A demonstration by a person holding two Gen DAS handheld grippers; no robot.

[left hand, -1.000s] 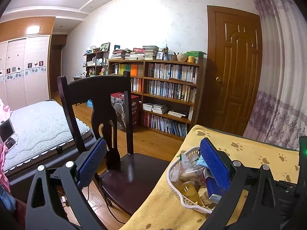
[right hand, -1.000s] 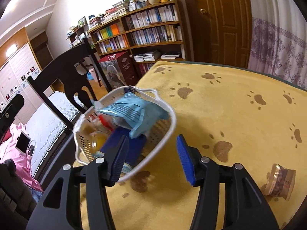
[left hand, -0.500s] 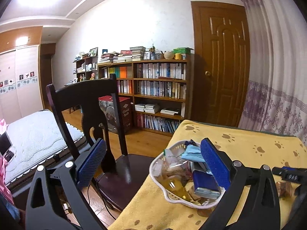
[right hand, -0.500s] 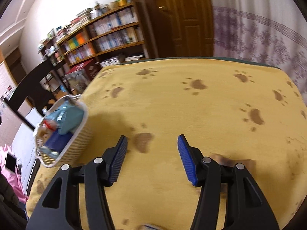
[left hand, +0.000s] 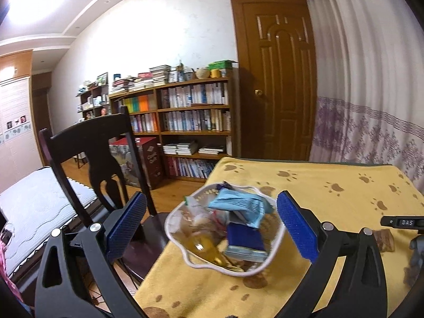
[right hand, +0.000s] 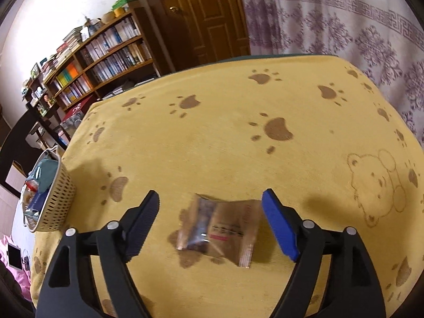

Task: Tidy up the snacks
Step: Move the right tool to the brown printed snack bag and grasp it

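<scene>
One brown snack packet [right hand: 220, 229] is lying on the surface [right hand: 225, 132] between the wide-open right hand-held gripper [right hand: 212, 221], while the open left hand-held gripper [left hand: 212, 228] is hovering by one basket [left hand: 275, 249].

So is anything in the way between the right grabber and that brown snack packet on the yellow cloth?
No, nothing visible. The right gripper is open, and the brown snack packet lies flat on the yellow cloth right between its fingers. The path from there to the basket is bare cloth too.
</scene>
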